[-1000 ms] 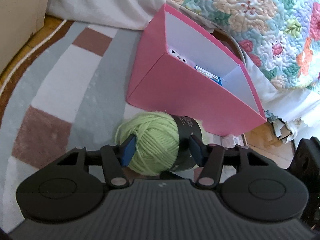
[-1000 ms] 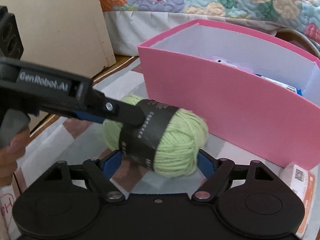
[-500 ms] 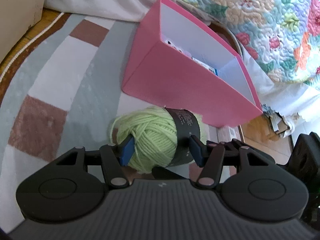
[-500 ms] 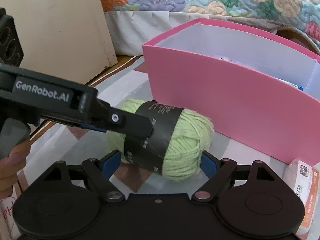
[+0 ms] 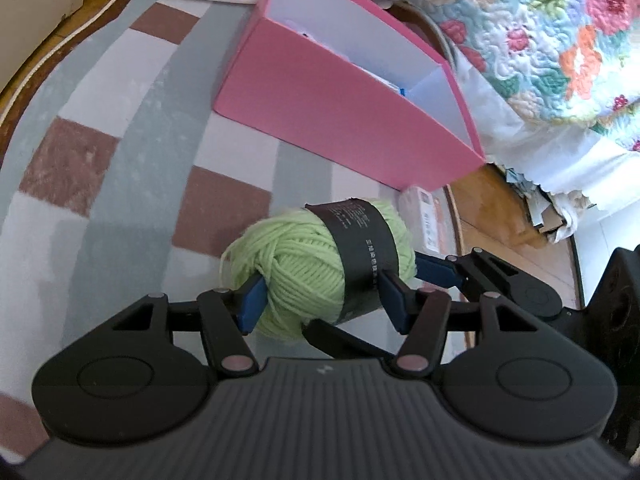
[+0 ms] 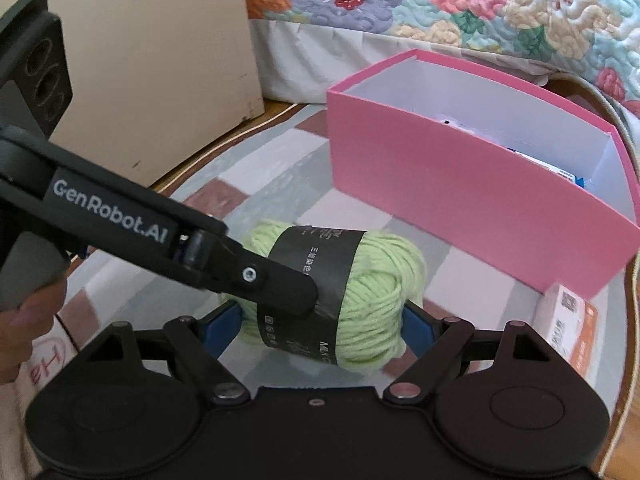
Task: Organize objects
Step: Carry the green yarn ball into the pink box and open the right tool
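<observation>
Holding the ball of green yarn with both tools, you had it above the striped rug, on the near side of the pink box. Your left gripper was narrowed on the yarn: one blue pad pushed into the bare wool end, the other pressed on the black paper band. Your right gripper stood wider and took the ball along its length, with a blue pad at each end, and the wool looked lightly squeezed between them. From the right wrist view the left tool crossed over the ball from the left edge, and its finger tip lay on the band. The pink box stood open near the far edge of the rug, close to the flowered quilt, and some small items lay inside it at its right end; I cannot tell what they were. A small white and orange carton lay on the rug just beside the near right corner of the box. Part of your hand was visible on the handle of the left tool.
</observation>
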`<act>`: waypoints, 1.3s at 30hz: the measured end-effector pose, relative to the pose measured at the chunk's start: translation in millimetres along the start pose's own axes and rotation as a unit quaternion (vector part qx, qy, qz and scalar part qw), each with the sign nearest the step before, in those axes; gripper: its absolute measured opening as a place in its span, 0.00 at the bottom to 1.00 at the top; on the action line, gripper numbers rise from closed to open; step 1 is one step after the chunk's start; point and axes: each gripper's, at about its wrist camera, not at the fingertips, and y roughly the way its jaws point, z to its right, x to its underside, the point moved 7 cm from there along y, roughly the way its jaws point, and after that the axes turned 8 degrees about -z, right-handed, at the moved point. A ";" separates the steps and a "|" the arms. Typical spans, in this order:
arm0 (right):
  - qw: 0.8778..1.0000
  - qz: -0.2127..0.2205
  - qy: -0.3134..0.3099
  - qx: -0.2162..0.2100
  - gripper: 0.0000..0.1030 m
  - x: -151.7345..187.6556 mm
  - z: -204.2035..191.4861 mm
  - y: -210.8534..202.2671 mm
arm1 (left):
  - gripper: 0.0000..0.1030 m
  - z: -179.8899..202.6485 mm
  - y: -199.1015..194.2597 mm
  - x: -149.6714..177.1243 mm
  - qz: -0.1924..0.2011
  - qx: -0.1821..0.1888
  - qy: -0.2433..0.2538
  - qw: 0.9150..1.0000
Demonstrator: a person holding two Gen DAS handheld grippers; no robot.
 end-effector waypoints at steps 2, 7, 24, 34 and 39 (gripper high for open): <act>1.000 0.002 -0.012 0.008 0.85 3.9 -2.8 -8.8 | 0.56 6.6 -7.7 6.9 0.008 0.007 -0.002 1.000; 0.999 0.020 -0.034 0.012 0.85 6.3 -9.9 -39.0 | 0.56 25.3 -31.6 12.0 0.040 0.026 0.005 0.999; 0.997 0.067 -0.024 -0.014 0.66 -80.9 24.9 -123.4 | 0.57 93.5 -101.0 -92.8 0.119 0.003 0.054 0.991; 0.998 0.050 -0.006 -0.031 0.54 -135.4 65.0 -101.1 | 0.55 92.2 -63.6 -180.9 0.104 -0.057 0.068 0.991; 0.996 0.026 0.058 -0.068 0.54 -146.0 94.0 -54.0 | 0.55 67.1 -13.4 -202.4 0.052 -0.083 0.050 0.994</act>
